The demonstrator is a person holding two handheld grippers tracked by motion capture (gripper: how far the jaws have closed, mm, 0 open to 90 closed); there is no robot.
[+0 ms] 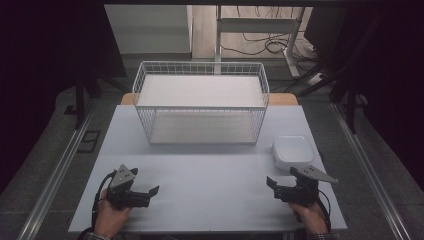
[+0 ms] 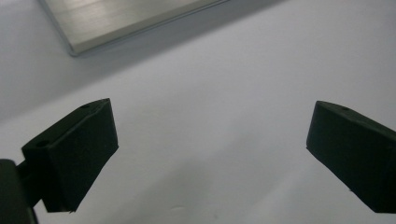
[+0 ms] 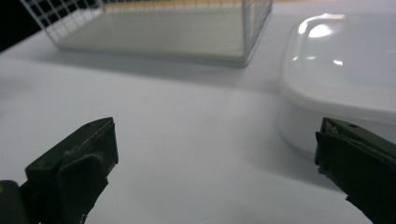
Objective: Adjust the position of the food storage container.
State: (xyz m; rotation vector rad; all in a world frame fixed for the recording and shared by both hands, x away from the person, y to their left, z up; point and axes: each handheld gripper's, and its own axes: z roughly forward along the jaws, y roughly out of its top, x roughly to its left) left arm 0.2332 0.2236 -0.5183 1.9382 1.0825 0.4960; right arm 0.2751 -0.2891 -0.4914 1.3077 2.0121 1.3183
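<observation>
Two tongs gape empty, left (image 1: pixel 150 192) and right (image 1: pixel 272 184) low on the tabletop (image 1: pixel 210 175). The box (image 1: pixel 293 151) sits at the right tongs' one o'clock, near the basket (image 1: pixel 200 100); likely light, stiff, slick plastic, best pinched across its sides.

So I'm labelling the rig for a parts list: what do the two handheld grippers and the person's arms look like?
Both are black. The left gripper and right gripper each carry a grey three-cornered plate on top and end in two blocky black jaws with flat pads. A black cable trails from each toward the wrist. A patterned cuff edge shows at the left hand.
</observation>
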